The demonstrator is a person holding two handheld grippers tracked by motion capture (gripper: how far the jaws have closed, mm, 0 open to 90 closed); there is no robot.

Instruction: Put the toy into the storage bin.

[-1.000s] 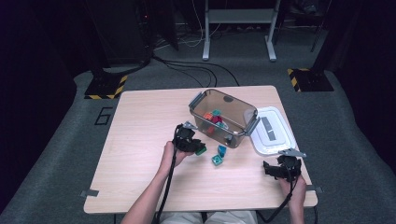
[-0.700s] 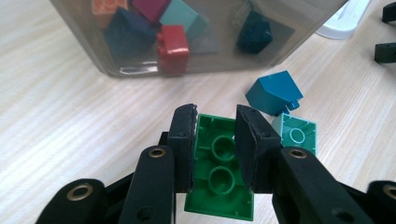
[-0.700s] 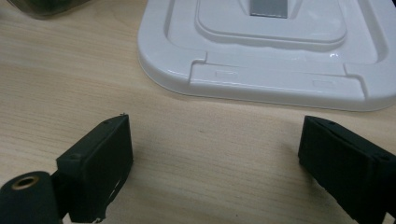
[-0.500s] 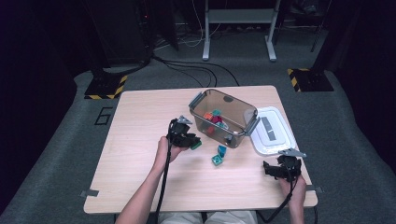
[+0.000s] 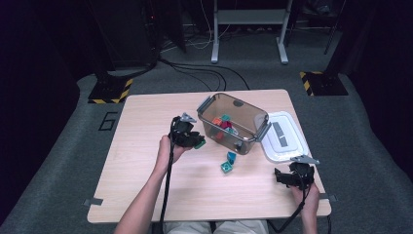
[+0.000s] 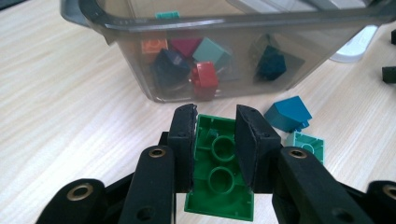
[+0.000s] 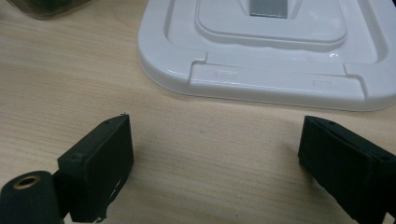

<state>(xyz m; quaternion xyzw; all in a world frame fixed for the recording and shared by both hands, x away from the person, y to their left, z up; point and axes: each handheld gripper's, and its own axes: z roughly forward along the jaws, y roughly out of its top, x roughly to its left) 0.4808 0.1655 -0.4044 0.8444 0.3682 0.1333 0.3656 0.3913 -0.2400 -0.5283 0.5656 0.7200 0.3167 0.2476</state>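
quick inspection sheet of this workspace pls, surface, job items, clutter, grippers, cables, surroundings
surface: light wooden table, no spills seen
job's things: green brick held by the left gripper; clear bin holding mixed bricks; two teal bricks loose on the table in front of the bin
clutter: white lid lying flat right of the bin
grippers: left shut on the green brick, raised beside the bin; right gripper open, low over bare table near the lid
cables: one trails from each gripper; more lie on the floor behind the table
surroundings: grey carpet, metal stand legs, hazard-striped bases
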